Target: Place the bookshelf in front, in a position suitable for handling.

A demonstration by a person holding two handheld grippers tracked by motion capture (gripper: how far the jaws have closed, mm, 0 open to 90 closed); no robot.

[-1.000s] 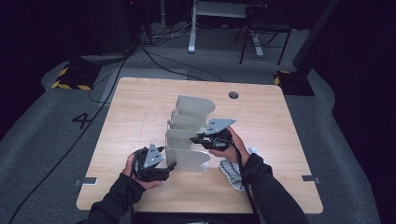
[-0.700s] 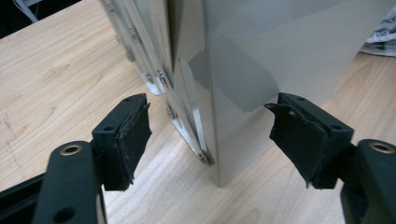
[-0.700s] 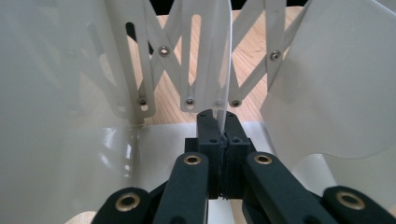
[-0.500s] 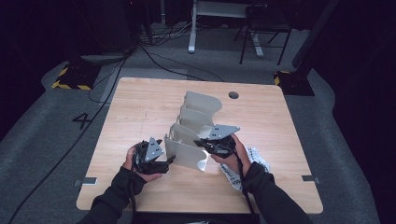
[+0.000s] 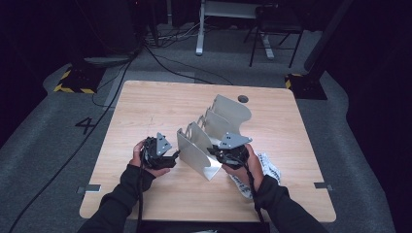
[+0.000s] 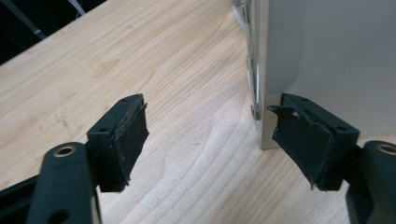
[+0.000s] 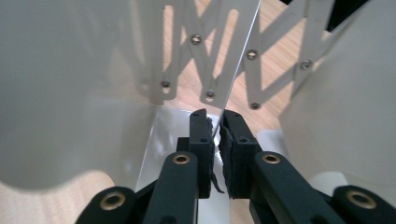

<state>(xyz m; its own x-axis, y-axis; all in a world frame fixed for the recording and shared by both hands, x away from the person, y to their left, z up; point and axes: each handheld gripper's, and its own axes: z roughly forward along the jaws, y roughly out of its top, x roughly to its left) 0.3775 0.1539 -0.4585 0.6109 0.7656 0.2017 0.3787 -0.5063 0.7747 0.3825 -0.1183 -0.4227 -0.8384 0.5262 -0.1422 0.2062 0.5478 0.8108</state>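
- Where it stands near the middle of the light wooden table [image 5: 145, 107], stretched diagonally: grey metal accordion file rack with upright dividers on a riveted scissor frame [image 5: 214, 128].
- Right gripper [image 7: 215, 135], palm-held at the rack's near end, clamped on one thin divider edge.
- Left gripper [image 6: 210, 140], low over the tabletop, jaws apart, just beside the nearest divider.
- Painted on the grey floor: white "4" [image 5: 86, 125].
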